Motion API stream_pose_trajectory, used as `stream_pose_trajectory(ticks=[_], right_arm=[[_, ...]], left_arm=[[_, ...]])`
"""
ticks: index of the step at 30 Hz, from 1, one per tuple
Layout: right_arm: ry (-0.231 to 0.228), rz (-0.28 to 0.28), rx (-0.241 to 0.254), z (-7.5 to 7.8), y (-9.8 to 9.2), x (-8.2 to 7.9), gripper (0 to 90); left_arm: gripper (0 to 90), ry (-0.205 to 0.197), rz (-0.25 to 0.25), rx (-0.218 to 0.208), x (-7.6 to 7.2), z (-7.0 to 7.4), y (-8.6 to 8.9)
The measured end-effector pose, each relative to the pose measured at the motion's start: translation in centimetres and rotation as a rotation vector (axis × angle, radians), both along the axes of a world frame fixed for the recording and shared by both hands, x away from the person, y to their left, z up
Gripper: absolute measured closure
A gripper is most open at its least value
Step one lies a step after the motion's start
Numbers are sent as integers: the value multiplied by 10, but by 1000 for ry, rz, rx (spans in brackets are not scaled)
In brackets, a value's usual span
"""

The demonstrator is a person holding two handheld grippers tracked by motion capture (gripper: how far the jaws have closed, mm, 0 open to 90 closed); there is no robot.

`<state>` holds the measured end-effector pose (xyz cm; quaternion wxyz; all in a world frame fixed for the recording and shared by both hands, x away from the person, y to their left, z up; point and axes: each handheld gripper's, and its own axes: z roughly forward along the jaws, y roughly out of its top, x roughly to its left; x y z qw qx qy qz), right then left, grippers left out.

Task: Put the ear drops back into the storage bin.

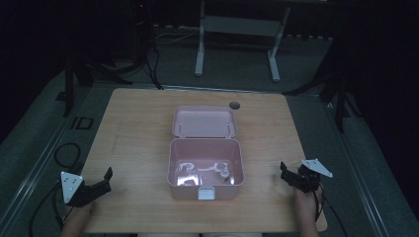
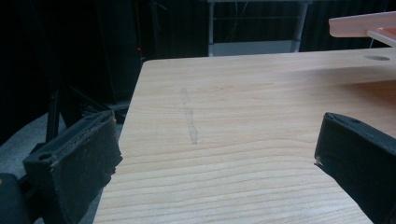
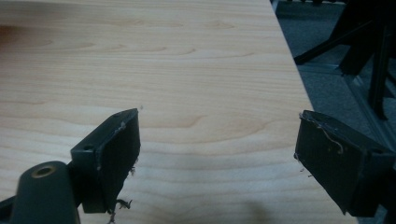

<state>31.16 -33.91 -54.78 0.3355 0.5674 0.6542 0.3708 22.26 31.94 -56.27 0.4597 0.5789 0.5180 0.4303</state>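
Low over the near left corner of a wooden table (image 1: 138, 113), the left gripper (image 1: 101, 183) rests in a person's hand, jaws spread wide and gripping nothing, aimed up the table's left side. Opposite, the right gripper (image 1: 288, 174) sits near the front right corner, jaws likewise spread and empty, angled toward the middle. Between them, well apart from both, a pink box (image 1: 206, 169) stands open at the front centre, its lid (image 1: 204, 121) laid back flat, small pale items inside too dim to identify. Bare wood lies on either side of the box, out to the table edges.
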Motion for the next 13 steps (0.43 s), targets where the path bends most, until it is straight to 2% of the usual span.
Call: stream_pose_trajectory(ticks=[2,7,13], right_arm=[[4,-19,4,-1,1,-2,138],[5,-27,1,-1,2,-5,138],[-2,-39,42,-1,-4,-9,139]], left_arm=[[3,-2,1,-1,0,0,0],[4,-1,2,-2,0,0,0],[3,-1,3,-1,0,0,0]])
